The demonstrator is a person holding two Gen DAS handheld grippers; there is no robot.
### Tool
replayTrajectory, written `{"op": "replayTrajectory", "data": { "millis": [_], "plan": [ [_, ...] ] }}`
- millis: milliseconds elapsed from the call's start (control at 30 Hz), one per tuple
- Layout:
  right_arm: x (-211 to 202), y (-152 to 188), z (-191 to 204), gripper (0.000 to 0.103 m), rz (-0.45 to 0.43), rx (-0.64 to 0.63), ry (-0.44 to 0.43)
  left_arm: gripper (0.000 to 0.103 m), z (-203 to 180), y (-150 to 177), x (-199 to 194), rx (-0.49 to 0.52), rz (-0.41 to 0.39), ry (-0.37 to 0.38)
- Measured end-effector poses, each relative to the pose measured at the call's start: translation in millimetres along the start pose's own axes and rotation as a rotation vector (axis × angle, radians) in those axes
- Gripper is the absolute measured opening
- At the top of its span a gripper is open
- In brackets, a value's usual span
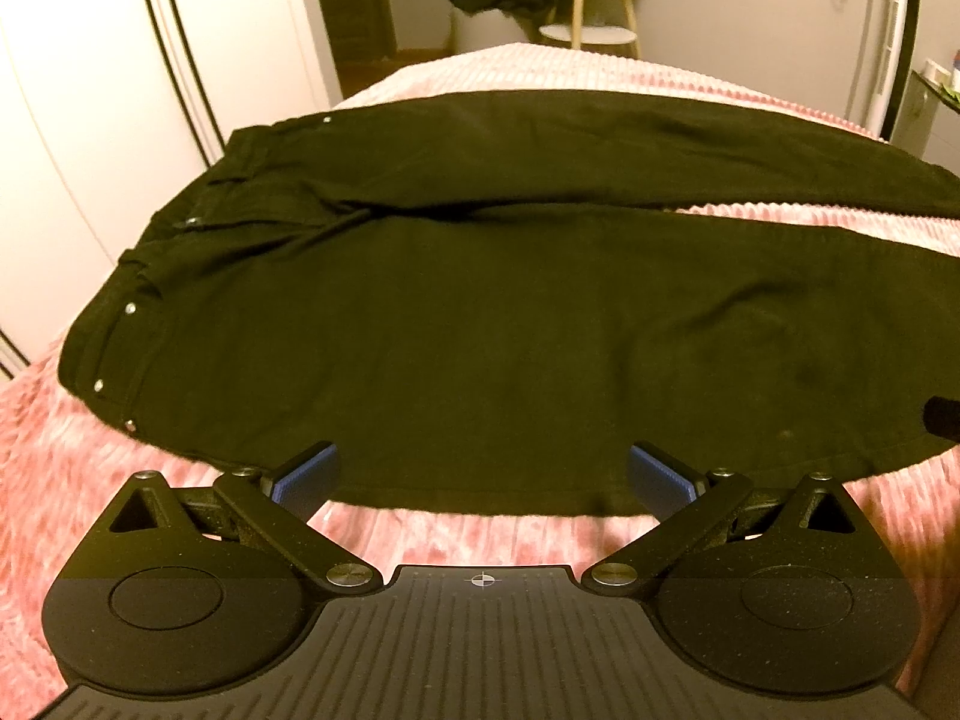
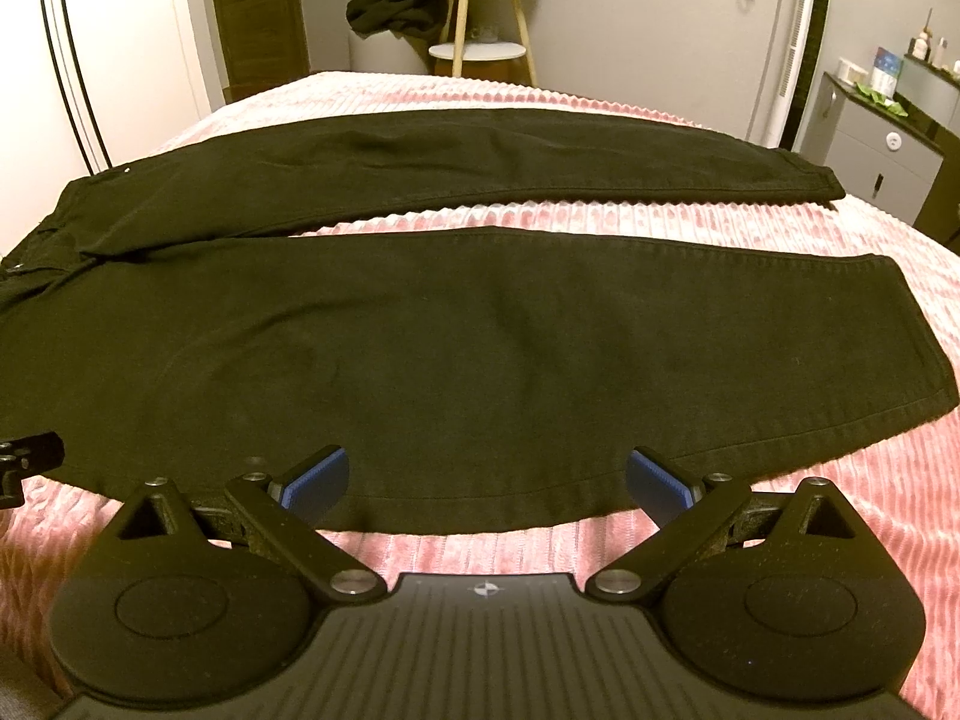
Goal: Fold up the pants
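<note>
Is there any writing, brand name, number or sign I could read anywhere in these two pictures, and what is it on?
None readable.
Blue box on the side cabinet: print too small and blurred.
Black pants: no label showing, only plain metal rivets.
Each gripper body: a small crosshair mark, no text.

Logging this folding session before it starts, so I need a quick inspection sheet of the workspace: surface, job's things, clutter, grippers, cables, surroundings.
Surface: pink ribbed bedspread covering the bed, a strip showing between the legs.
Job's things: black pants spread flat and unfolded, waistband to the left, leg hems to the right, legs apart.
Clutter: nothing seen on the bed besides the pants.
Grippers: left gripper open at the near edge by the hip; right gripper open at the near leg's edge; neither holds cloth.
Cables: nothing seen.
Surroundings: dark clothes pile, wooden-legged side table, grey cabinet, white wardrobe.
</note>
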State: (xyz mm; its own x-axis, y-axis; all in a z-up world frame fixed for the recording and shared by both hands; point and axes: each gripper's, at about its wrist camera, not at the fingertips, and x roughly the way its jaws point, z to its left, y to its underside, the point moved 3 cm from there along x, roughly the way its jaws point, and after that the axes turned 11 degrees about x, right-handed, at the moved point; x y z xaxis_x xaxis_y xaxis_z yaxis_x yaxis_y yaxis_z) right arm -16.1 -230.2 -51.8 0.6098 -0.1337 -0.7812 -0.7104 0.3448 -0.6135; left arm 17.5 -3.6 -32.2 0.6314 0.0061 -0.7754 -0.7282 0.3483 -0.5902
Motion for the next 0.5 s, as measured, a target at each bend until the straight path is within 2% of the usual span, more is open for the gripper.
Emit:
{"op": "replayTrajectory", "data": {
  "millis": [500],
  "plan": [
    [2.6, -0.9, 1.7, 0.099, 0.007, 0.005, -0.007, 0.103, 1.0, -0.5, 1.3, 0.010, 0.012, 0.004]
  ]
}}
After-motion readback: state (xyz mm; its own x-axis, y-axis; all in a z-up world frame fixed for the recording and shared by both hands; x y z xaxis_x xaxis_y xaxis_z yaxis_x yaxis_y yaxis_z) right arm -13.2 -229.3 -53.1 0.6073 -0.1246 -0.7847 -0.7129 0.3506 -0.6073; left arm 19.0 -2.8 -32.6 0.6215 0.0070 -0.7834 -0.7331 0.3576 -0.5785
